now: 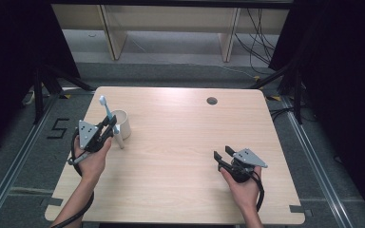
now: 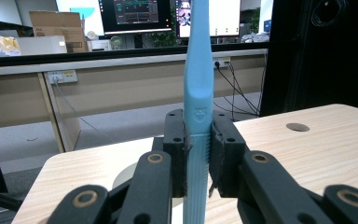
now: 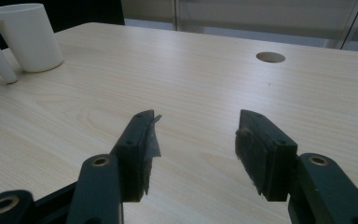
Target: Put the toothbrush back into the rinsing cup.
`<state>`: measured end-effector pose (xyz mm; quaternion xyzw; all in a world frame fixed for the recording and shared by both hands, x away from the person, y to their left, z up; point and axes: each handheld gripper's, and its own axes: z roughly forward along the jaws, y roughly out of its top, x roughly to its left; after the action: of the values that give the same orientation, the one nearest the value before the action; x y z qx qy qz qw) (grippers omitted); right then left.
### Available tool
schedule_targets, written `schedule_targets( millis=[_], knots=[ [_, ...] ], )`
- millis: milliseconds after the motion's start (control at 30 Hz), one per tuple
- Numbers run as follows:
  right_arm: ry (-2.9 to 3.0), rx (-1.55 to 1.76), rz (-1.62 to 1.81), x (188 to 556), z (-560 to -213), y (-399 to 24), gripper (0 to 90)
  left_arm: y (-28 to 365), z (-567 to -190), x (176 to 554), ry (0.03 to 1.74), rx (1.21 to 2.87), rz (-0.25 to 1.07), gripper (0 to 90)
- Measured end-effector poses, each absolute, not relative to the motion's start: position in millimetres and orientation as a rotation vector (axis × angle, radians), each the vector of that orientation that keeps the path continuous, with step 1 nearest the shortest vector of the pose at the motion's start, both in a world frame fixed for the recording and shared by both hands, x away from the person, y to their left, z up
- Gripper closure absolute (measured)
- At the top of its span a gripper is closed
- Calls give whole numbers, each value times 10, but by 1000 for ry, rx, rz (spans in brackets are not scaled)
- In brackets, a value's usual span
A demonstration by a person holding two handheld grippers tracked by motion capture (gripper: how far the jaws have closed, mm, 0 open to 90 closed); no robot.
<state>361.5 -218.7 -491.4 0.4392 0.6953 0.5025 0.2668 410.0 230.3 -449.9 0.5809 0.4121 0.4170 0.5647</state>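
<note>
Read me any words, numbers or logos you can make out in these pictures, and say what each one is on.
"5": dark figure on the grey floor left of the table.
Small embossed crest on the toothbrush handle: too small to read.
Printing on the cardboard box: too blurred to read.
Monitors behind the desk: text too small to read.

1. The high view looks forward and down from above the person's side, taking in the whole bench point(image 1: 180, 142), the floor around it and shelving beyond.
2. The left gripper view sits low and close behind the left gripper point(image 2: 198, 149), facing level across the bench point(image 2: 307, 144) toward a desk with monitors point(image 2: 135, 14).
3. The right gripper view rides close behind the right gripper point(image 3: 196, 140), angled down over the bench point(image 3: 191, 74).
4. All three views share the round hole point(image 1: 212, 100) in the benchtop; the high view and the right gripper view share the white mug point(image 3: 28, 37).
</note>
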Motion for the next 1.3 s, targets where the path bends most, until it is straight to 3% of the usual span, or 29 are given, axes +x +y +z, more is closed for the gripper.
schedule_targets(
  millis=[1300],
  knots=[
    [1899,1210,1329,3616,-4944,-2145,473,2264,-4728,4091,1001,1391,992,781]
  ],
)
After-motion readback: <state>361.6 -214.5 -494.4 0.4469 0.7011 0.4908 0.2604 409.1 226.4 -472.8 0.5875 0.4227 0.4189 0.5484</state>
